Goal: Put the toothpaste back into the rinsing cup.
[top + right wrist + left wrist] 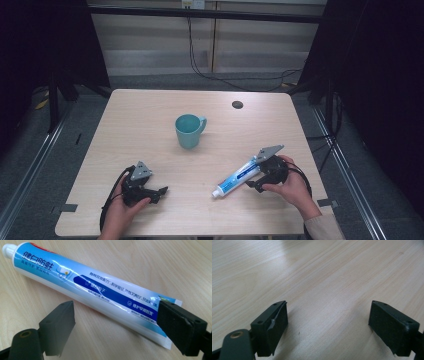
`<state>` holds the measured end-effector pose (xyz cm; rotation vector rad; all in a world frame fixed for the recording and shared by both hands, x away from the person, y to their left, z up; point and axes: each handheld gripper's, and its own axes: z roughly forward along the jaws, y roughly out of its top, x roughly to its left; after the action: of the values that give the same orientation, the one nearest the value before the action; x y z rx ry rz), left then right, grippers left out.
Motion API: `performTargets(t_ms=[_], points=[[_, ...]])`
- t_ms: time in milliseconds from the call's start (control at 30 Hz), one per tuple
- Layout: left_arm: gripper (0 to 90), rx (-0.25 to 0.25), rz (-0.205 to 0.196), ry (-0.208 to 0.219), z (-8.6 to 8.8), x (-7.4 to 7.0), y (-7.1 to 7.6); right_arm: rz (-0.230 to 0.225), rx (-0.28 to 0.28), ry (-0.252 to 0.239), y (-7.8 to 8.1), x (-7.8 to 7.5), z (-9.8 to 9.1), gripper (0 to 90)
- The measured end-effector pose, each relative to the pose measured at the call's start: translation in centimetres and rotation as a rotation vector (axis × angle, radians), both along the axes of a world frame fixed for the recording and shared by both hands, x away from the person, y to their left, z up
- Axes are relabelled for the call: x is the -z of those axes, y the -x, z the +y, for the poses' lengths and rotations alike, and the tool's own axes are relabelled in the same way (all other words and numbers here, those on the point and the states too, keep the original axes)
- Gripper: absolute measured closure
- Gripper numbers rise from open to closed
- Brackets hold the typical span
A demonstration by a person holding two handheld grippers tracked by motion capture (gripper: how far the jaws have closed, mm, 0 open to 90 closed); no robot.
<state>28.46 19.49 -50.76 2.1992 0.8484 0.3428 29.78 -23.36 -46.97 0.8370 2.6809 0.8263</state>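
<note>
A blue and white toothpaste tube (239, 177) lies flat on the wooden table (150, 110) at the front right, its white cap pointing toward the front left. My right gripper (255, 175) is open with its jaws on either side of the tube's flat tail end. In the right gripper view the tube (87, 287) crosses between the jaws of the right gripper (116, 325), and the right-hand jaw covers the tail's corner. My left gripper (161, 192) rests low at the front left, open (328, 322) over bare wood. A teal mug (189, 131) stands upright mid-table.
A small dark round grommet (237, 104) sits in the tabletop behind the mug to the right. Black frame posts (52, 95) stand at both sides of the table, and cables (240, 82) trail on the floor behind it.
</note>
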Motion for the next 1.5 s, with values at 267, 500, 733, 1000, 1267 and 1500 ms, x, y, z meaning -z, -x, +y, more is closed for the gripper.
performTargets(t_ms=[267,500,733,1000,1267,1500], points=[[15.3,0.001,0.000,-0.001,0.0,0.0,0.0,-0.010,-0.046,0.019,-0.4,0.6,1.0,14.8],[15.3,0.000,0.000,0.000,0.0,0.0,0.0,-0.023,-0.060,0.011,-0.6,1.1,1.6,14.1],[15.3,0.000,0.000,-0.001,0.0,0.0,0.0,-0.025,-0.079,0.003,-0.8,1.1,1.7,13.7],[15.3,0.001,0.000,-0.001,0.0,0.0,0.0,-0.026,-0.073,0.005,-0.9,1.2,1.9,13.6],[15.3,0.000,0.000,0.000,0.0,0.0,0.0,-0.020,-0.077,-0.001,-1.0,1.3,2.0,14.1],[15.3,0.000,0.000,0.000,0.0,0.0,0.0,-0.002,-0.101,0.050,-1.3,1.0,2.3,15.5]])
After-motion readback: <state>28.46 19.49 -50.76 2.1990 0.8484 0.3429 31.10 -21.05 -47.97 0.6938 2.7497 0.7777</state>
